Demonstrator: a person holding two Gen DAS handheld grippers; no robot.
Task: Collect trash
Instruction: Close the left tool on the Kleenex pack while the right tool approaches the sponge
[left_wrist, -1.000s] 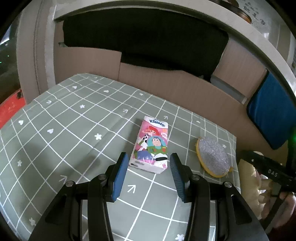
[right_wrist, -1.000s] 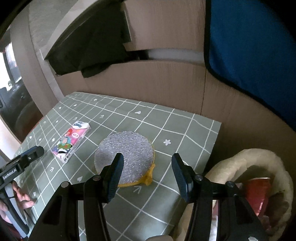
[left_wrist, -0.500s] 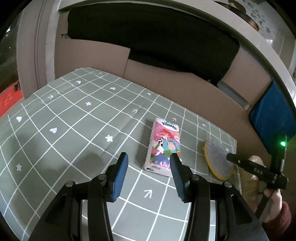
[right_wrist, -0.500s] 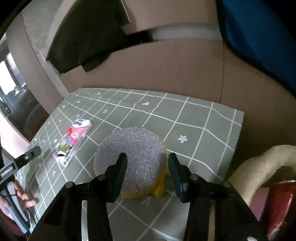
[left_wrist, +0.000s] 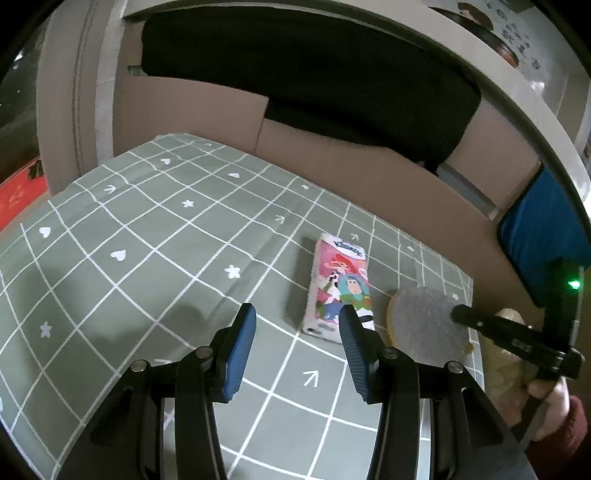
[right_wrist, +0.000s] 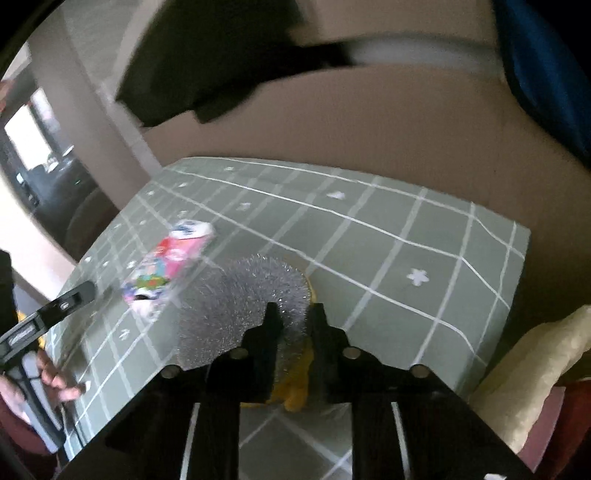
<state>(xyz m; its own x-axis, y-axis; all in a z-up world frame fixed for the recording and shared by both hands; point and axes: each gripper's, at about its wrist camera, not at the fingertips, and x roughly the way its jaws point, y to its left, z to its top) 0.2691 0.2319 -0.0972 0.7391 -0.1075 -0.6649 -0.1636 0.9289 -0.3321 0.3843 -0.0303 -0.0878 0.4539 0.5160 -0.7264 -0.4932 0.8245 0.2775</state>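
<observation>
A round silver-and-yellow scouring sponge (right_wrist: 236, 314) lies near the right edge of the green checked tablecloth (left_wrist: 147, 258). My right gripper (right_wrist: 293, 314) is shut on the sponge's near rim; the sponge also shows in the left wrist view (left_wrist: 424, 328). A pink Kleenex tissue pack (left_wrist: 340, 288) lies flat just left of the sponge, and shows in the right wrist view (right_wrist: 166, 266). My left gripper (left_wrist: 295, 328) is open and empty, hovering just short of the pack's near end.
A cream fabric basket (right_wrist: 524, 373) with red trash inside stands off the table's right edge. Cardboard panels (left_wrist: 369, 184) wall the back of the table. A blue pad (left_wrist: 535, 236) hangs at the back right.
My right gripper has moved down onto the sponge and closed on its rim. My left gripper has drifted back and left, away from the tissue pack.
</observation>
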